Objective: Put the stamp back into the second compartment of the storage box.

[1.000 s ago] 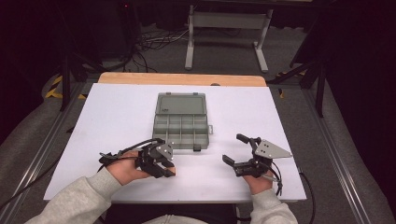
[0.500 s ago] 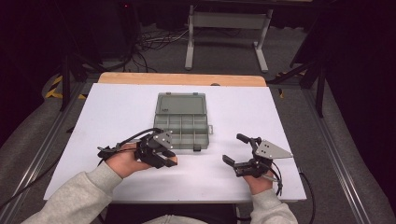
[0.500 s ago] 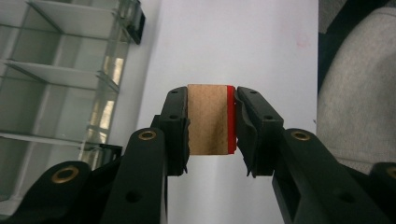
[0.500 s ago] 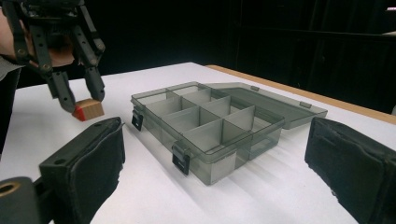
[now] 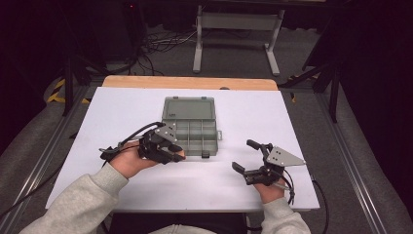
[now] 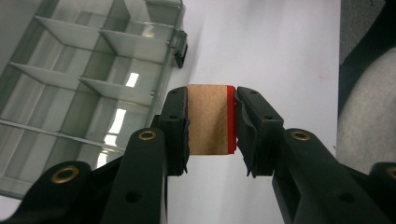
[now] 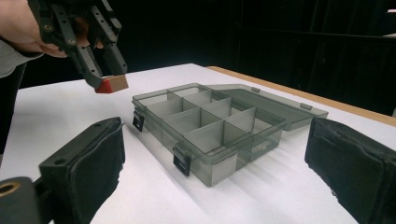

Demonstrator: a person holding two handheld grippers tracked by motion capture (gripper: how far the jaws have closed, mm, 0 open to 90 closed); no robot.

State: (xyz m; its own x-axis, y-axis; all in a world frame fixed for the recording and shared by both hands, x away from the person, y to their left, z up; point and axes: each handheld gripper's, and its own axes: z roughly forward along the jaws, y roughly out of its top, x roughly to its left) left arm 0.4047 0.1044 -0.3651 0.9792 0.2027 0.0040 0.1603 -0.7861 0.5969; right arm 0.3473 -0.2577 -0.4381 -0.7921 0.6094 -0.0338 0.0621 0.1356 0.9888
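desk (image 5: 122,105): white top, wood strip along the far edge. I see both forearms coming in from the near side.
box (image 5: 190,126): grey translucent organizer box, centre of desk, lid folded open flat on the far side. Compartments look empty from what I can see in the right gripper view (image 7: 210,126).
left gripper (image 5: 171,152): at the box's near-left corner, raised off the desk; jaws clamped on the block.
right gripper (image 5: 243,156): resting on the desk to the right of the box, well apart from it; jaws spread wide, nothing between them. Aimed at the box.
block (image 6: 211,119): small wooden block with one red face, pinched across its sides between the left jaws, red face against one pad. In the right gripper view it hangs in the air (image 7: 112,84) just short of the box's near corner, above the rim.
step: I read this as the carry phase; block picked, not yet over a compartment.
next: move the left gripper over a chosen cell, lower until the block clears the dividers, then open. Cells are narrow, so I'd square the block to the divider walls first.
vs earlier: a second ago the left gripper sat lower, by the desk; it has lifted and edged toward the box. Right gripper unchanged.
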